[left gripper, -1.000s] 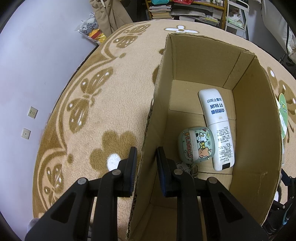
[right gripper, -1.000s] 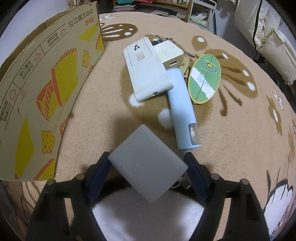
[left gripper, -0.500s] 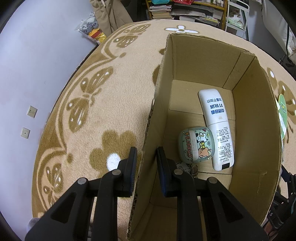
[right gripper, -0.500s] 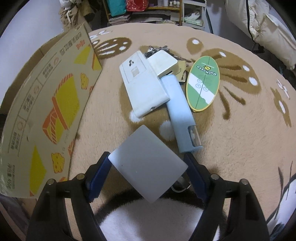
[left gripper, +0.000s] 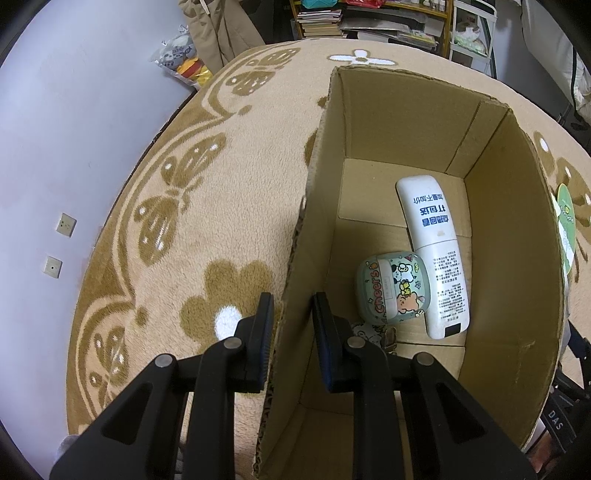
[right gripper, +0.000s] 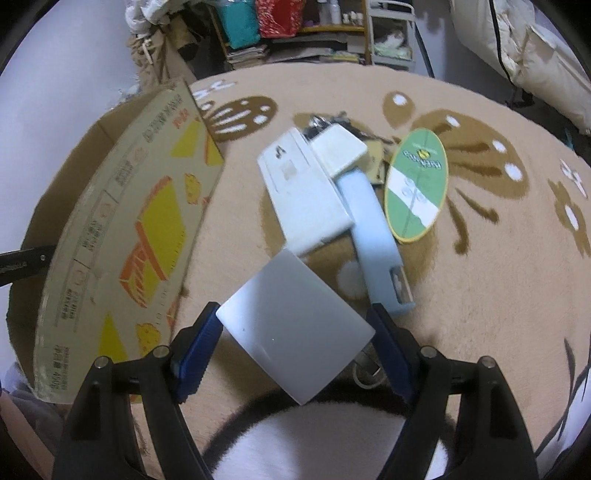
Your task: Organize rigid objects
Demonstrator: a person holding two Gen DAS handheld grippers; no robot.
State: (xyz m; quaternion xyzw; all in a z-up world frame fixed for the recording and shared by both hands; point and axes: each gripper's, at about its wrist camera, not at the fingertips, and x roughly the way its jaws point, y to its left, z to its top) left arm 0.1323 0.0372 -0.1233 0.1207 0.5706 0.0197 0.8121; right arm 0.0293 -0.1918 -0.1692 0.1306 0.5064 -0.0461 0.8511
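Note:
My left gripper [left gripper: 291,321] is shut on the left wall of an open cardboard box [left gripper: 317,206], one finger outside and one inside. On the box floor lie a white tube with blue print [left gripper: 434,254] and a green cartoon case [left gripper: 391,288]. In the right wrist view my right gripper [right gripper: 295,332] is shut on a grey square block [right gripper: 291,328], held by two opposite corners above the carpet. Beyond it lie a white flat device [right gripper: 306,192], a white block [right gripper: 341,147], a light blue stick [right gripper: 376,236] and a green oval tag [right gripper: 415,184]. The box's printed wall [right gripper: 125,236] stands at the left.
A beige round carpet with brown butterfly and flower patterns [left gripper: 177,206] lies under everything. A white wall with two sockets [left gripper: 59,236] curves along the left. Shelves with books [left gripper: 332,22] and bags stand at the back. A pale cushion [right gripper: 535,48] lies at the far right.
The right gripper has tilted and turned with the grey block, so the box wall and the far shelves show more. The left gripper and the box have stayed still.

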